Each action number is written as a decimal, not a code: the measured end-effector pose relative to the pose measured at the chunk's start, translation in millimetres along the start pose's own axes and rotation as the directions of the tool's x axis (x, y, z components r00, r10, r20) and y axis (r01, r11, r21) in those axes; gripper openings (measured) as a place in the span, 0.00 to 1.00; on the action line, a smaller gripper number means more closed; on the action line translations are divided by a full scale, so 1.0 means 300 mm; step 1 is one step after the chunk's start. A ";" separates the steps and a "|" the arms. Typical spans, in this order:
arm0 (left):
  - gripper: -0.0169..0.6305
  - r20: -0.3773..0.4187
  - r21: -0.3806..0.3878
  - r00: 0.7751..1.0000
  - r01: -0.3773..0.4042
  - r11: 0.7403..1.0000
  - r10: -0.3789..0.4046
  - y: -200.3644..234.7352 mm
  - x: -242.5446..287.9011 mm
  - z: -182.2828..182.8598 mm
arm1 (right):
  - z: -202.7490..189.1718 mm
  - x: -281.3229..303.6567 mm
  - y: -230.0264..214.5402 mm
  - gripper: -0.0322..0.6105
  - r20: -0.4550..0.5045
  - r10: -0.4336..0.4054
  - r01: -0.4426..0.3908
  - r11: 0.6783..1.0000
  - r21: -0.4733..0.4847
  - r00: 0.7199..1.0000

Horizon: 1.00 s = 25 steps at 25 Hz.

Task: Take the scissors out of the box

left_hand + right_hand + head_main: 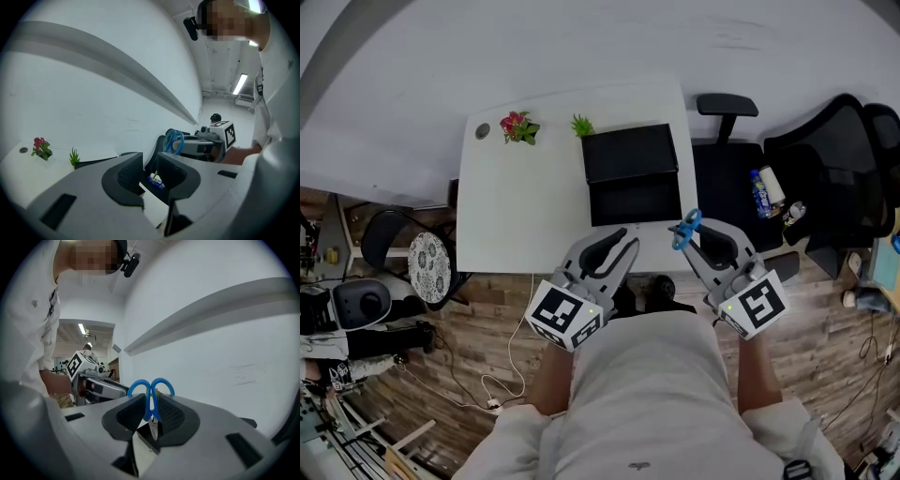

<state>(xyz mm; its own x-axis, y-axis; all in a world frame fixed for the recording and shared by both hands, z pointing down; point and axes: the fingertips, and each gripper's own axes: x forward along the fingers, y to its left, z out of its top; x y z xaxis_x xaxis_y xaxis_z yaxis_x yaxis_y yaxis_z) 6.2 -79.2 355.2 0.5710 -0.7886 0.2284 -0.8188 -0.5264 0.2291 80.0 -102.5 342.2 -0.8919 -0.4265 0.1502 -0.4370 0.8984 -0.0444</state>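
White table (516, 216) bears a black box (630, 155); near it the right gripper (686, 236) clamps the blue scissors (685, 225), already out, while the left gripper (623, 242) gapes empty.

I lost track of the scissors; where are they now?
The scissors are clamped in the right gripper, right of centre in the head view, above the table's near right corner, near the black box.

Head cam looks steeply down on our white table (516, 216). Gripper cams ride close behind their jaws, facing the wall (93, 93). We see the blue scissors (685, 228) in all three; left cam catches the right gripper (176, 146), right cam the left gripper (123, 389).
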 end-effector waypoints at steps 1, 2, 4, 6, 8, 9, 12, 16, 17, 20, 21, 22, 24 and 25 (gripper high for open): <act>0.18 0.003 0.000 1.000 -0.005 1.000 0.005 -0.008 0.001 -0.004 | 0.003 -0.007 0.003 0.19 0.005 0.004 -0.004 1.000 0.000 1.000; 0.18 0.004 -0.001 1.000 -0.010 1.000 0.010 -0.014 0.001 -0.010 | -0.002 -0.014 0.005 0.19 0.002 0.010 -0.010 1.000 -0.004 1.000; 0.18 0.008 -0.006 1.000 -0.021 1.000 0.021 -0.026 0.000 -0.025 | -0.017 -0.033 0.009 0.19 -0.009 0.025 -0.025 1.000 -0.016 1.000; 0.17 0.015 -0.013 0.999 -0.031 0.999 0.032 -0.042 -0.003 -0.037 | -0.019 -0.049 0.015 0.19 -0.011 0.038 -0.038 0.999 -0.023 0.999; 0.17 0.022 -0.020 0.999 -0.044 0.999 0.044 -0.054 -0.007 -0.044 | -0.017 -0.058 0.021 0.19 -0.011 0.052 -0.053 0.998 -0.029 0.999; 0.17 0.026 -0.023 0.998 -0.051 0.998 0.051 -0.055 -0.008 -0.046 | -0.013 -0.060 0.023 0.19 -0.009 0.059 -0.059 0.998 -0.029 0.998; 0.17 0.033 -0.027 0.997 -0.067 0.997 0.068 -0.054 -0.011 -0.046 | -0.001 -0.061 0.025 0.19 0.007 0.073 -0.072 0.997 -0.027 0.997; 0.16 0.038 -0.027 0.995 -0.088 0.996 0.088 -0.067 -0.031 -0.041 | 0.018 -0.076 0.039 0.19 0.026 0.091 -0.090 0.996 -0.022 0.996; 0.15 0.039 -0.026 0.995 -0.095 0.995 0.096 -0.072 -0.038 -0.040 | 0.022 -0.080 0.043 0.19 0.031 0.096 -0.096 0.995 -0.022 0.995; 0.13 0.040 -0.024 0.993 -0.115 0.993 0.116 -0.086 -0.063 -0.047 | 0.026 -0.089 0.062 0.19 0.036 0.111 -0.110 0.994 -0.024 0.993; 0.12 0.040 -0.023 0.992 -0.121 0.992 0.122 -0.088 -0.069 -0.051 | 0.025 -0.090 0.068 0.19 0.038 0.116 -0.115 0.993 -0.025 0.993; 0.11 0.041 -0.022 0.991 -0.128 0.992 0.128 -0.089 -0.073 -0.054 | 0.025 -0.091 0.072 0.19 0.040 0.121 -0.120 0.992 -0.027 0.992; 0.09 0.047 -0.020 0.989 -0.139 0.990 0.140 -0.088 -0.076 -0.053 | 0.026 -0.092 0.074 0.19 0.045 0.127 -0.126 0.992 -0.031 0.991; 0.09 0.051 -0.019 0.988 -0.142 0.990 0.143 -0.087 -0.076 -0.052 | 0.027 -0.093 0.073 0.19 0.046 0.128 -0.127 0.991 -0.032 0.991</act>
<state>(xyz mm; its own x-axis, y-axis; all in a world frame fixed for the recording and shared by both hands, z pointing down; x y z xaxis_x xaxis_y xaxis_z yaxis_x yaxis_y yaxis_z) 15.6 -42.5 358.8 0.4442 -0.8708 0.2106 -0.8903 -0.4028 0.2123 94.2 -71.8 329.2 -0.9451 -0.3121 0.0973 -0.3163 0.9482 -0.0312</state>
